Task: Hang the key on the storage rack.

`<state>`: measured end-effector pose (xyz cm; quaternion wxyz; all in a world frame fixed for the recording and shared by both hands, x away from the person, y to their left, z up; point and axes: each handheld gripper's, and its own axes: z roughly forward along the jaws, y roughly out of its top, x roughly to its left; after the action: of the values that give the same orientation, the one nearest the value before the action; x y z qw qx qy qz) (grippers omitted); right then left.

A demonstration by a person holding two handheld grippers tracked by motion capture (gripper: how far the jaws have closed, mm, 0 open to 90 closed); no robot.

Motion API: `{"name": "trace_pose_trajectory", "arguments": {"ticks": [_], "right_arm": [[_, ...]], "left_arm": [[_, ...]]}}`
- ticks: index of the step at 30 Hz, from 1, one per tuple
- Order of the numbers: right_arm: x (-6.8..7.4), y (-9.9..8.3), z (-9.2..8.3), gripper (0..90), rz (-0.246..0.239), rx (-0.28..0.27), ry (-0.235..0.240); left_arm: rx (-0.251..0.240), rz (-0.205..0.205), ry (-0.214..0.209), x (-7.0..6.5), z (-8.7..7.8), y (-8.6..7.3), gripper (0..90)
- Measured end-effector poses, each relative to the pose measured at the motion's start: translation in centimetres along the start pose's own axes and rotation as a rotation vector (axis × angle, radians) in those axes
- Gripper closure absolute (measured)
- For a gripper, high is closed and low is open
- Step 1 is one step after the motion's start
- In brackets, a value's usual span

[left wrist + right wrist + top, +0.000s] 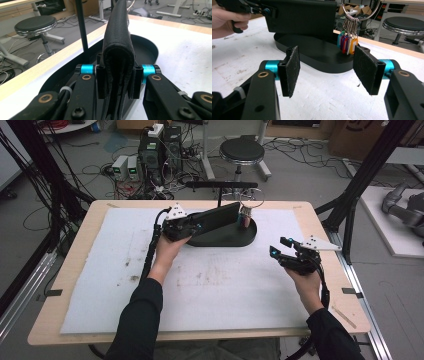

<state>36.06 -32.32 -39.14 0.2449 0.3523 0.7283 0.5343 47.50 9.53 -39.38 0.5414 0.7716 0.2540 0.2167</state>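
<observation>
Wallet (215,218): black, folded, held on edge above the black tray (248,238).
Left gripper (117,75): your jaws clamp its folded end.
Right gripper (329,73): jaws wide, empty.
Risk: swinging it could knock the key tags (347,43) hanging beside it.

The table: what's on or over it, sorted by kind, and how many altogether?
Black oval tray: 1
Black wallet, clamped in the left tongs: 1
Ring of coloured key tags: 1
Handheld tongs, counting the open right tongs: 2
Total: 5
</observation>
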Motion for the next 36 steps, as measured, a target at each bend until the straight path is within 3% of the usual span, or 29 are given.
{"name": "trace_pose_trajectory", "arguments": {"ticks": [5, 10, 14, 19, 26, 33, 36], "right_arm": [[0.0, 0.0, 0.0, 39.4, 0.001, 0.001, 0.001], [-0.1, 0.0, 0.0, 39.5, 0.005, 0.002, 0.002], [-0.1, 0.0, 0.0, 39.4, 0.003, 0.002, 0.002], [-0.1, -0.1, 0.1, 39.4, -0.004, 0.002, 0.003], [-0.1, -0.1, 0.1, 39.4, 0.001, 0.005, 0.008], [-0.1, -0.1, 0.1, 39.4, -0.003, 0.004, 0.011], [-0.2, -0.1, 0.1, 39.4, 0.0, 0.006, 0.011]], "left_arm": [[-0.007, -0.009, 0.023, 0.5, 0.7, -0.7, 73.9], [-0.01, -0.025, 0.019, 0.7, 1.5, -1.3, 73.9], [0.004, -0.001, 0.031, 0.7, 2.2, -1.8, 73.8], [0.023, -0.025, 0.023, 0.8, 3.0, -2.5, 73.8], [0.013, -0.065, 0.016, 1.1, 3.1, -2.9, 73.5], [0.024, -0.065, 0.01, 1.3, 3.1, -3.1, 72.3], [0.053, -0.066, 0.012, 1.3, 3.3, -3.4, 70.7]]}}
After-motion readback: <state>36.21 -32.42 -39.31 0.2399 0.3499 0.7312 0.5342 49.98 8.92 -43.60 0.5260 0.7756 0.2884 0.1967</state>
